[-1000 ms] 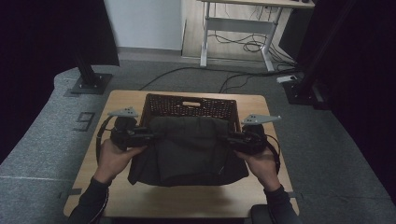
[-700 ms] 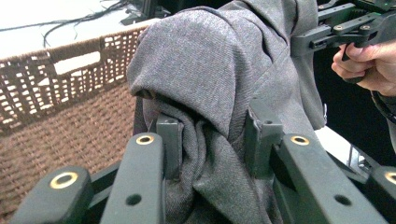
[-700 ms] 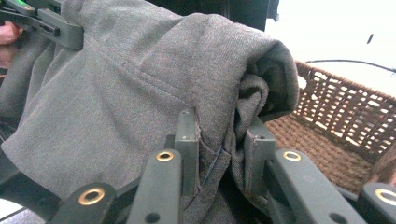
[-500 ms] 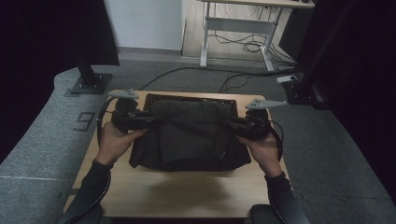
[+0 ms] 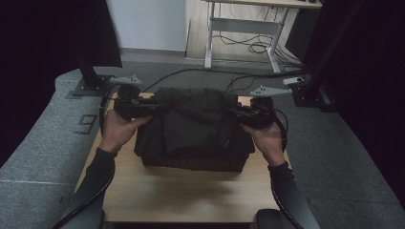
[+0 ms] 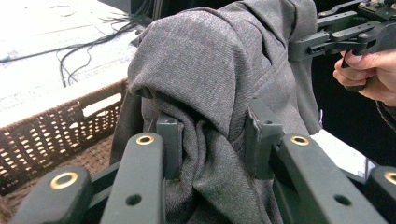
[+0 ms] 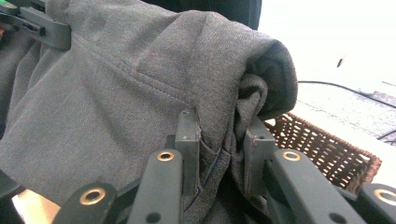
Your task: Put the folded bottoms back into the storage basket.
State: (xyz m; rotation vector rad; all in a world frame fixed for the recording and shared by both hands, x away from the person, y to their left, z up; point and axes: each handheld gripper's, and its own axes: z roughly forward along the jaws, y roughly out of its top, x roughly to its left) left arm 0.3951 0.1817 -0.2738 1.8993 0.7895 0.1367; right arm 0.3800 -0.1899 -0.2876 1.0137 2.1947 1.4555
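A dark grey garment (image 5: pixel 196 119) hangs stretched between my two grippers above a dark wicker basket (image 5: pixel 191 160) on the wooden table (image 5: pixel 181 195). My left gripper (image 5: pixel 154 107) is shut on the garment's left edge; in the left gripper view a bunch of grey cloth (image 6: pixel 205 93) sits pinched between the pads (image 6: pixel 169 140). My right gripper (image 5: pixel 237 111) is shut on the right edge, and the right gripper view has folded cloth (image 7: pixel 140 84) clamped between its pads (image 7: pixel 187 135). The garment's lower part drapes into the basket (image 6: pixel 51 130).
The basket's woven wall (image 7: pixel 327 149) lies below the cloth. Beyond the table stand a desk frame (image 5: pixel 243 28) with cables (image 5: pixel 253 47) on the floor and black stand bases (image 5: pixel 90 81) at the left and right. Grey carpet surrounds the table.
Both grippers have risen and moved toward the far side of the table, lifting the garment's upper edge off the basket. The basket's front wall now shows below the cloth.
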